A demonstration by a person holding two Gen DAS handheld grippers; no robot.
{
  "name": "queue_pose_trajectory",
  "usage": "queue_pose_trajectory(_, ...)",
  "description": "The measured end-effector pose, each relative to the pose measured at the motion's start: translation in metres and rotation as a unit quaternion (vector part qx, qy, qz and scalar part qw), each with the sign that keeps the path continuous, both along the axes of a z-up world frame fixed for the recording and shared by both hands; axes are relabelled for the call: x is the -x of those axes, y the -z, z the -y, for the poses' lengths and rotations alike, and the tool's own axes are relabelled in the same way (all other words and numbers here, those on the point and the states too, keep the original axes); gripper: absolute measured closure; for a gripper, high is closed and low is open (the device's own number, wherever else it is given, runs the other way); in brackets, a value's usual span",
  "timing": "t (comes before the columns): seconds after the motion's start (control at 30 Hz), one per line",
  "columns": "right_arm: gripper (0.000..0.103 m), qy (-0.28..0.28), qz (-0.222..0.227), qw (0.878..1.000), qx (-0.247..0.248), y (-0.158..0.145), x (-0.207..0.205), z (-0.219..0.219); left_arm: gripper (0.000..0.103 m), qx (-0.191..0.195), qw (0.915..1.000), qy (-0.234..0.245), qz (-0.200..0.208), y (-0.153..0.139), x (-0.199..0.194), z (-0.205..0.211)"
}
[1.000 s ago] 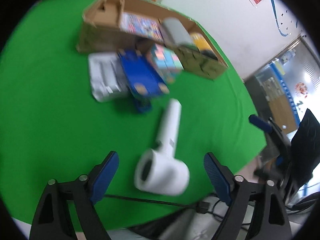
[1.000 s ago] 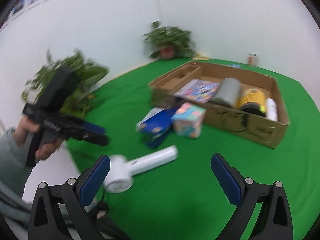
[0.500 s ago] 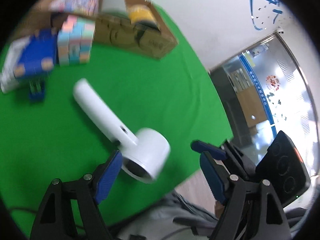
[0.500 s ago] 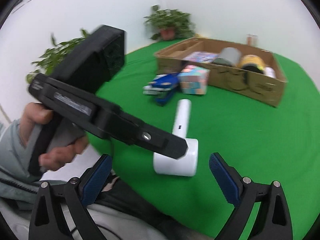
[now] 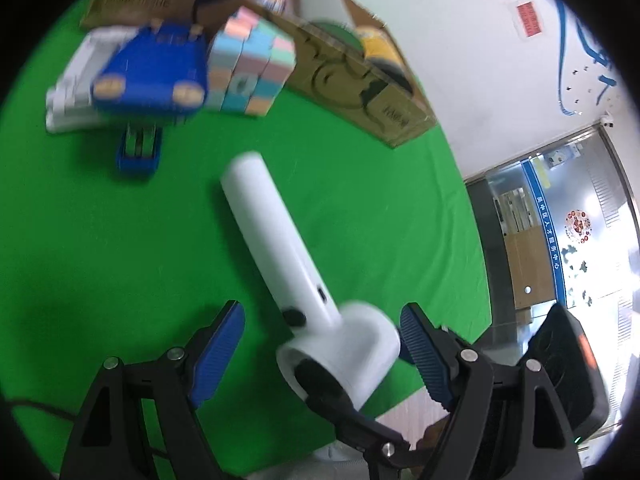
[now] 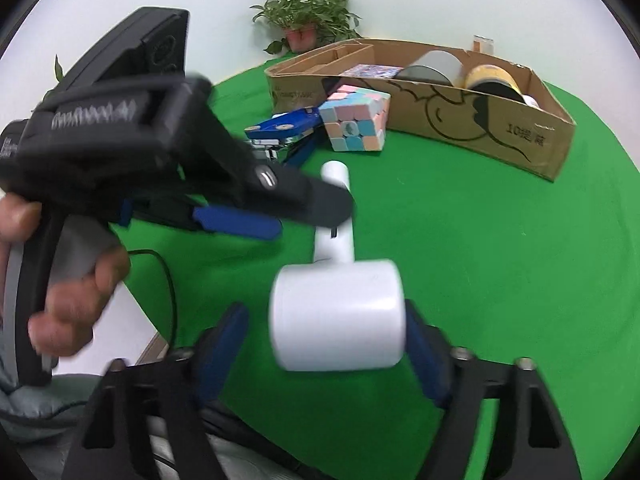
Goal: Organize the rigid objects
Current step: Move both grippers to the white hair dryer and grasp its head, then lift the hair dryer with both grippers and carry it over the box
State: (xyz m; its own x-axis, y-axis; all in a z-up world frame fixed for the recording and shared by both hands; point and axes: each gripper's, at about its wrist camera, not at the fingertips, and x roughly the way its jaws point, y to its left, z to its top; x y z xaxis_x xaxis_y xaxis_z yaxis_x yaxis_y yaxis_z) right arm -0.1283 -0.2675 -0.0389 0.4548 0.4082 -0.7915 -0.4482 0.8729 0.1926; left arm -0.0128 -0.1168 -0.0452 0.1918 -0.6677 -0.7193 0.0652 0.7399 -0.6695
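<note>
My right tongs (image 6: 324,344) are released, straddling the white dryer's (image 6: 338,316) smooth, rigid head; I'd grip its slimmer handle. Left tongs (image 5: 320,344) gape too.

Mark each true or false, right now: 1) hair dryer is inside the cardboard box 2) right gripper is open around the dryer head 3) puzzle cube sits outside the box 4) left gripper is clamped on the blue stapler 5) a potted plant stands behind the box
1) False. The white hair dryer lies on the green cloth, outside the cardboard box.
2) True. The right gripper straddles the head, jaws apart.
3) True. The puzzle cube is on the cloth in front of the box.
4) False. The left gripper is open by the dryer; the blue stapler lies untouched.
5) True. Potted plant.
</note>
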Motion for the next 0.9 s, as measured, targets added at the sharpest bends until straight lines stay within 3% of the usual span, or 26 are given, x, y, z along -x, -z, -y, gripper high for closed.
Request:
queue_pose_trajectory(0.13,0.044,0.004,-0.010,1.000,-0.003,0.004,-0.007,-0.001,0.026,0.011,0.9997,0.014,-0.018,0.009,0.001,0.002)
queue_pose_trajectory(0.23,0.043,0.000,-0.032,0.999,-0.020,0.004,-0.013,-0.005,0.033,0.011,0.9996,0.014,-0.021,0.010,0.000,0.007)
queue_pose_trajectory(0.43,0.043,0.003,-0.043,0.999,-0.003,0.003,-0.017,-0.012,0.035,0.017,0.9995,0.006,-0.026,0.010,0.000,0.003)
queue_pose_trajectory(0.67,0.046,0.015,-0.063,0.998,0.016,0.003,-0.021,-0.018,0.035,-0.022,0.9994,0.022,0.017,-0.008,0.008,0.011)
queue_pose_trajectory(0.9,0.046,0.030,-0.020,0.999,0.007,-0.021,-0.024,-0.019,0.035,-0.035,0.9969,0.020,0.068,-0.041,0.000,0.011)
